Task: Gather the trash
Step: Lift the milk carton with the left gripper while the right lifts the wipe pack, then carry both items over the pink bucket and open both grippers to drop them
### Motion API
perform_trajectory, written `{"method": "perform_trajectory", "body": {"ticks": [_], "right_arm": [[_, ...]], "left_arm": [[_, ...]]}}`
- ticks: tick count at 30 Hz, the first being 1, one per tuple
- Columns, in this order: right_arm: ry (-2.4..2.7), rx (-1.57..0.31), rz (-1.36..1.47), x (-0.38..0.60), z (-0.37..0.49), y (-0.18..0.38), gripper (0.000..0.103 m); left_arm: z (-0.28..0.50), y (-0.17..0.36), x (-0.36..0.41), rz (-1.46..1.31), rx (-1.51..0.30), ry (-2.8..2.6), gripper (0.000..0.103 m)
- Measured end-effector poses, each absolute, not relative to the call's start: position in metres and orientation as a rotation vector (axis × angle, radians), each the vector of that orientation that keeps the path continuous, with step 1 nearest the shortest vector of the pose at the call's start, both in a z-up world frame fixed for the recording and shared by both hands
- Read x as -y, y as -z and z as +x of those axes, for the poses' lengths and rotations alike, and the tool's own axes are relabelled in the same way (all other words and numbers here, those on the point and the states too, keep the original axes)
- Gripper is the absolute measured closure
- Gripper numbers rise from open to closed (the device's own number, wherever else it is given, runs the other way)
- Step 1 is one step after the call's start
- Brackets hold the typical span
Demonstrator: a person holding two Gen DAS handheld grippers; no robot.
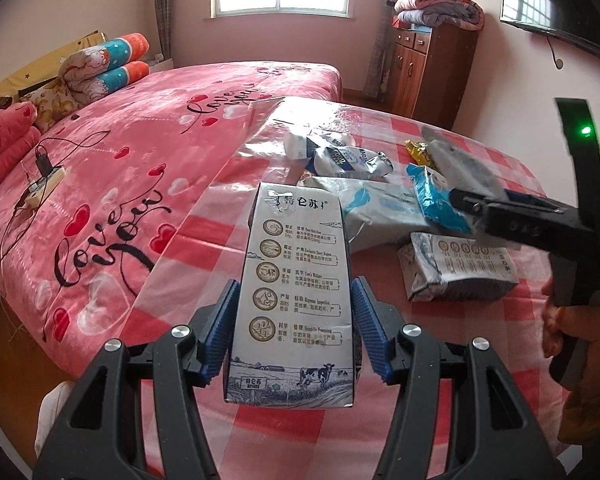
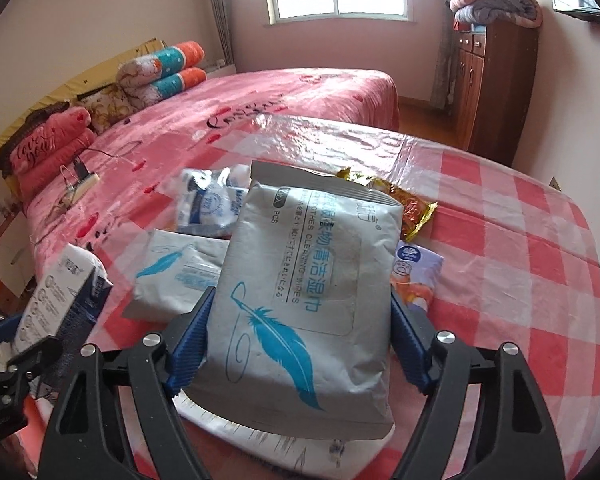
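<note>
Your left gripper has its blue ribbed jaws pinching a tall white-and-blue milk carton by its sides; the carton stands upright between them, printed with "特仑苏", a column of round gold emblems and a cow-pasture drawing at its foot. Your right gripper has its jaws closed on a grey soft pack of wet wipes with a blue feather, lettered "CLOTHES CLEANING WIPES" and "PCS", lifted above the red-and-white checked table. Beyond those jaws lie a second grey feather-printed wipes pack to the left, crumpled white-and-blue wrappers farther out, and a gold-and-red foil snack wrapper to the right. A flattened matching milk carton lies right of the left jaws. Past the table is a pink bed with "Love you" written on its cover.
</note>
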State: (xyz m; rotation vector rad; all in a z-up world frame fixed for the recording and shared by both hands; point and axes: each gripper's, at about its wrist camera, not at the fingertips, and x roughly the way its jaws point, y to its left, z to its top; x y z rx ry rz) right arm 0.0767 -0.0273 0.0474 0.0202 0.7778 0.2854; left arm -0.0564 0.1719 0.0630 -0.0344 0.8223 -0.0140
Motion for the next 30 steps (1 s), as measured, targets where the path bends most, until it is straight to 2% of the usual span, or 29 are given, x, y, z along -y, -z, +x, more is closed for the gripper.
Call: {"method": "perform_trajectory", "body": {"ticks": [16, 30], "right_arm": [[-0.460, -0.762, 0.093, 0.003, -0.014, -0.081, 0.024], [-0.770, -0.795, 0.000, -0.106, -0.096, -0.089, 0.024]], "left_arm": [[-0.119, -0.064, -0.204, -0.047, -0.799, -0.046, 0.045], [-0.196, -0.045, -0.286, -0.094, -0.847, -0.231, 0.045]]}}
